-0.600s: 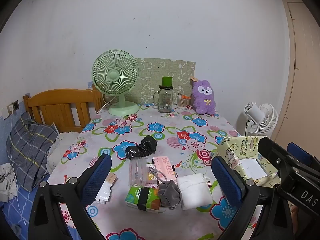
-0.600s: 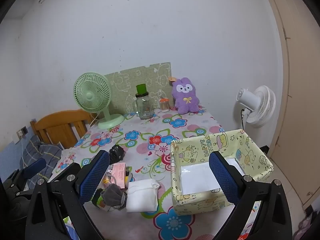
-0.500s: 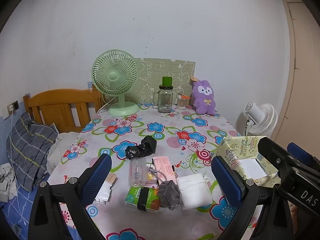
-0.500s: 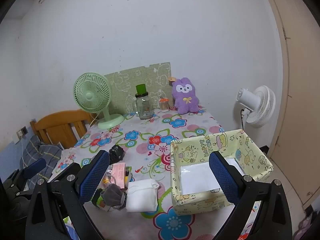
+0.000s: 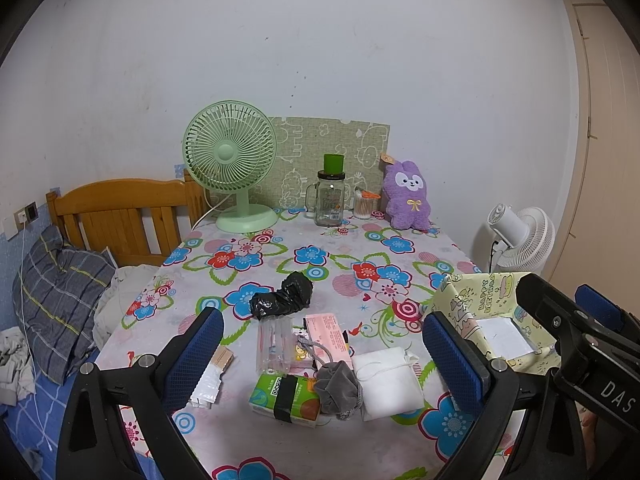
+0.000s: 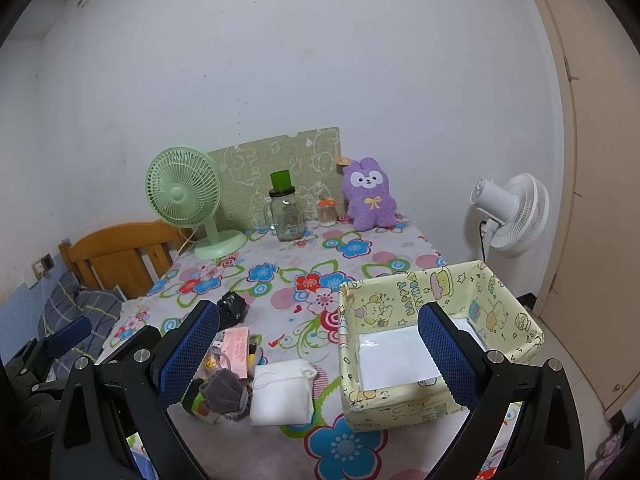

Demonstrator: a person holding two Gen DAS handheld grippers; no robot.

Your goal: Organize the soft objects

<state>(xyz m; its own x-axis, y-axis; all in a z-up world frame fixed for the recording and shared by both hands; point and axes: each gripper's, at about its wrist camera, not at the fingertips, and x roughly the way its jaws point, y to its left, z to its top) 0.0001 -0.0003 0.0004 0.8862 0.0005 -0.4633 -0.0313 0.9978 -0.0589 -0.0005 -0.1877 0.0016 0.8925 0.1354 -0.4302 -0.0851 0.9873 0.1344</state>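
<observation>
Left gripper [image 5: 324, 354] spread wide, blue-padded fingers [image 5: 194, 354] gripping nothing and touching nothing, hanging above the near edge of the flower-print surface [image 5: 340, 256]. Between those fingers: a grey drawstring pouch [image 5: 338, 386], a white fabric pouch [image 5: 390, 378] just right of it, a green and orange pack [image 5: 284, 394] with a black band and a small QR code on the left, a pink packet [image 5: 328, 334] with print too small to read, and a clear packet [image 5: 274, 344]. Beyond them, a crumpled black bag [image 5: 284, 298]. Just outside the left finger, a white wrapper [image 5: 208, 384].

Right gripper [image 6: 320, 354] likewise spread as wide as it goes, fingers [image 6: 450, 358] clear of everything. Yellow cartoon-print box [image 6: 404, 300] sitting partly between them, its far wall lettered upside down, seemingly "HAPPY"; white liner on its floor behind the right finger. White fabric pouch [image 6: 282, 390] between the fingers nearer the left one, grey drawstring pouch [image 6: 224, 394] just beside that finger.

Seen from the left wrist, "DAS" legible on the black body of the other gripper at lower right.

Far ahead of both sets of fingers, by the wall: a purple plush toy [image 6: 370, 196], a glass jar [image 6: 286, 216] with faint unreadable lettering, a green fan [image 6: 188, 200].
</observation>
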